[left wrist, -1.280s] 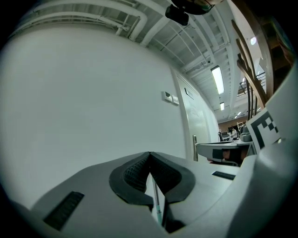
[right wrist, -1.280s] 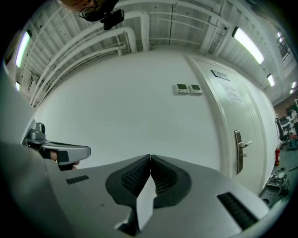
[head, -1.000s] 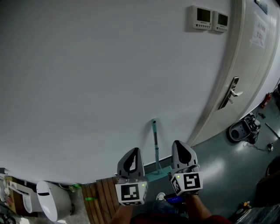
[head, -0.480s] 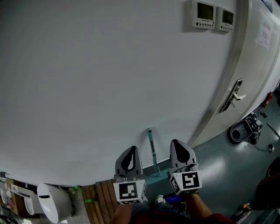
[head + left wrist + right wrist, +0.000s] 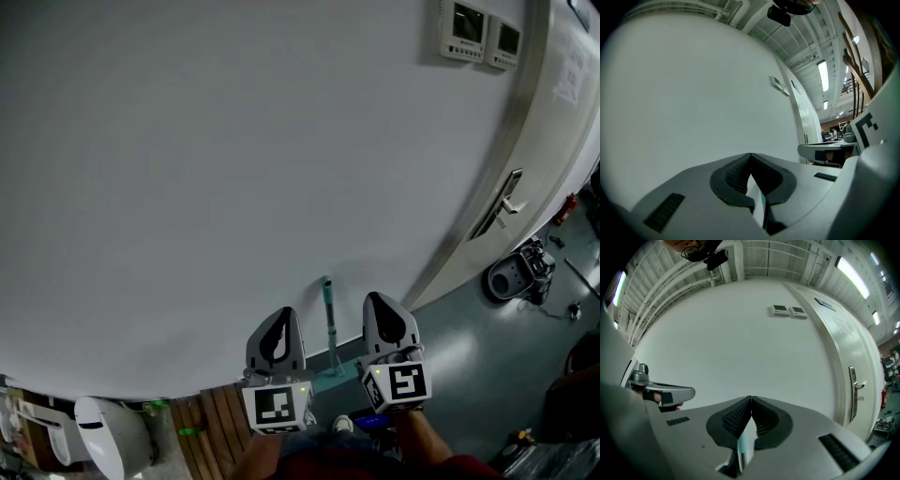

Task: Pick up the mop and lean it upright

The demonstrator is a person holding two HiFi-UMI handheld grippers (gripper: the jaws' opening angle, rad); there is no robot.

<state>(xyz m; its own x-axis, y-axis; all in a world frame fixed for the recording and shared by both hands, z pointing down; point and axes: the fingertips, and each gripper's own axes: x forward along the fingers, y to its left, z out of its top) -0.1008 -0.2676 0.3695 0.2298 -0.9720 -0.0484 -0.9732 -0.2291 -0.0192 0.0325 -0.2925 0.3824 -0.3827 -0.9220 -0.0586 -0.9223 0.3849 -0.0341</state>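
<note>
White wall [image 5: 206, 169], teal mop [image 5: 328, 314] upright against it, grey floor [image 5: 469, 347]; left gripper [image 5: 284, 319], right gripper [image 5: 378, 302] pressed together.

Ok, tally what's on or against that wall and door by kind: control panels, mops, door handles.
Control panels: 2
Mop: 1
Door handle: 1
Total: 4

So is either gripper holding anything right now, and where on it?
Nothing held. Left gripper and right gripper both shut, empty; mop leans on wall between them.
</note>
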